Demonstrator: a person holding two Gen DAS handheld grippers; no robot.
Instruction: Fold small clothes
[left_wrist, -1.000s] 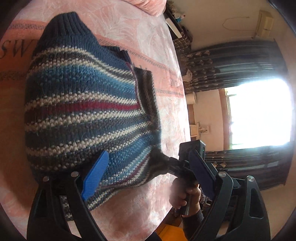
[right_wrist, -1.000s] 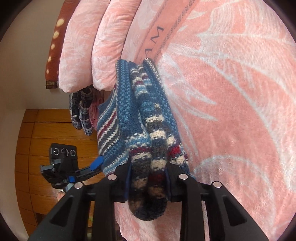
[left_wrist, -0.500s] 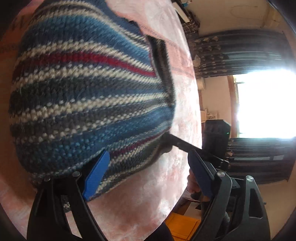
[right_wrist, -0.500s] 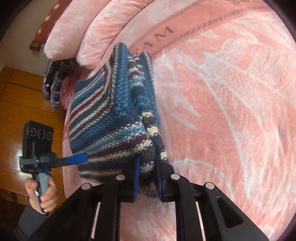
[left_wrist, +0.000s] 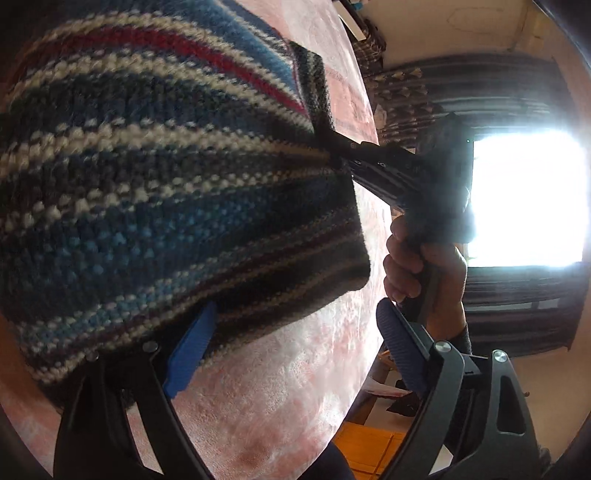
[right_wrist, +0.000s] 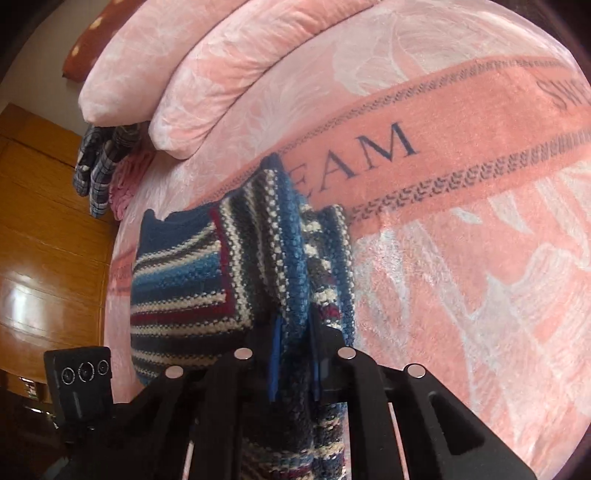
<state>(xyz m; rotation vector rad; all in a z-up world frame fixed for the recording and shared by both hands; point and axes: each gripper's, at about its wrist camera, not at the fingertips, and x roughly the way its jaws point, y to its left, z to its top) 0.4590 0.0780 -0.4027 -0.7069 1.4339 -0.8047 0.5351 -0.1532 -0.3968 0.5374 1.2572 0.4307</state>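
Note:
A striped knitted sweater (left_wrist: 166, 192) in blue, white, grey and red lies on the pink blanket (left_wrist: 295, 398). My right gripper (right_wrist: 293, 354) is shut on a bunched fold of the sweater (right_wrist: 192, 280) at its near edge. In the left wrist view the right gripper (left_wrist: 343, 155) pinches the sweater's right edge, with a person's hand (left_wrist: 424, 266) on its handle. My left gripper (left_wrist: 295, 350) is open at the sweater's lower edge. Its left pad (left_wrist: 188, 354) sits partly under the knit; its right pad (left_wrist: 399, 347) is off the cloth.
Pink pillows (right_wrist: 207, 74) line the head of the bed. A plaid cloth (right_wrist: 99, 158) hangs off the bed's side near a wooden wardrobe (right_wrist: 44, 240). A bright window (left_wrist: 528, 199) with dark curtains is beyond the bed edge.
The left gripper has come closer to the sweater's lower edge, which now fills more of its view. The right gripper has kept its hold and lifted the fold higher.

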